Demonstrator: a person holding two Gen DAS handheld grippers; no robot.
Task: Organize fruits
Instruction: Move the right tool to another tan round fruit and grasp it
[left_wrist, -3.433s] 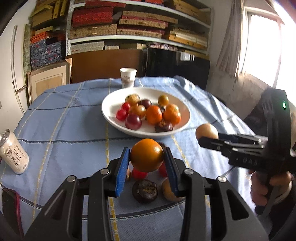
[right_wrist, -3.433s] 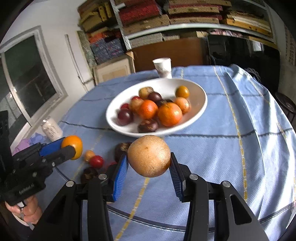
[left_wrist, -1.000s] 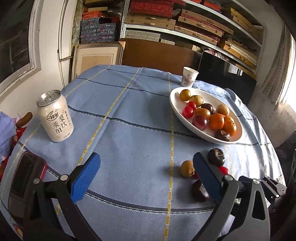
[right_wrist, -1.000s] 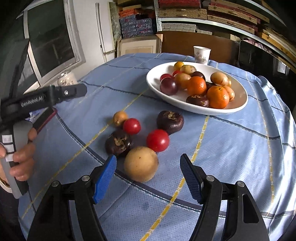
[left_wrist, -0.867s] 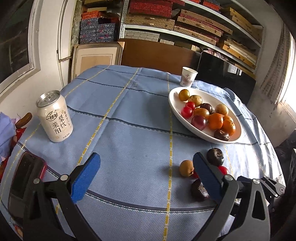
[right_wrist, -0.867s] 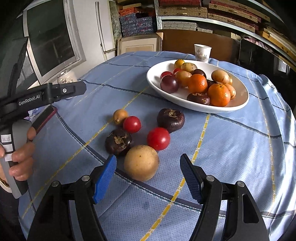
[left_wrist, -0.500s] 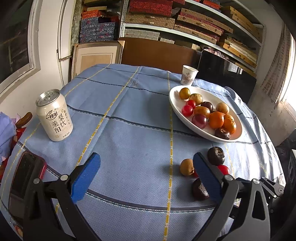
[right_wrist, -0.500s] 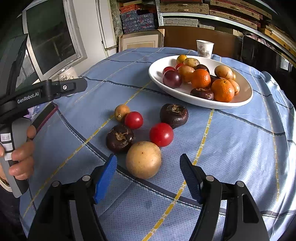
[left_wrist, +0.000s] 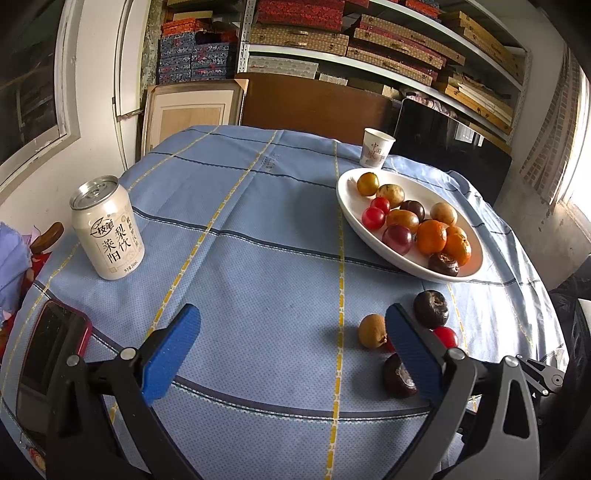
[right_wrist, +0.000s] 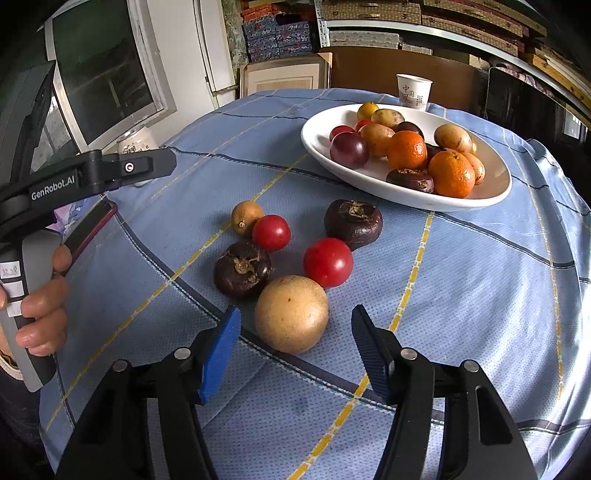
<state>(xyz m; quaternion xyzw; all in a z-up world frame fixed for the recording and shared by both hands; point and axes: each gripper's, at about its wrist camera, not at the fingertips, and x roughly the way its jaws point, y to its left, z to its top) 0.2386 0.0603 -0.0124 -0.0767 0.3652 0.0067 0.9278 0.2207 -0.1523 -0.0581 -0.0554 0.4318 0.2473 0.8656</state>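
Note:
A white oval plate (right_wrist: 480, 201) holds several fruits: oranges, plums, tomatoes, tan fruits. On the blue cloth before it lie a big tan round fruit (right_wrist: 291, 314), two red tomatoes (right_wrist: 328, 261) (right_wrist: 271, 232), two dark mangosteens (right_wrist: 353, 223) (right_wrist: 242, 268) and a small brown fruit (right_wrist: 246, 217). My right gripper (right_wrist: 295, 350) is open, its jaws on either side of the tan fruit, just short of it. My left gripper (left_wrist: 291, 354) is open and empty over bare cloth, left of the loose fruits (left_wrist: 372, 335). The plate (left_wrist: 354, 218) shows at right.
A drink can (left_wrist: 107, 227) stands at the left of the table, a phone (left_wrist: 48, 354) lies at the front left edge. A paper cup (left_wrist: 376, 148) stands behind the plate. Shelves and boards lie beyond the table.
Both grippers earlier held fruits; they are now open and empty. Over the last second the right gripper has crept closer to the tan fruit. The left has barely moved.

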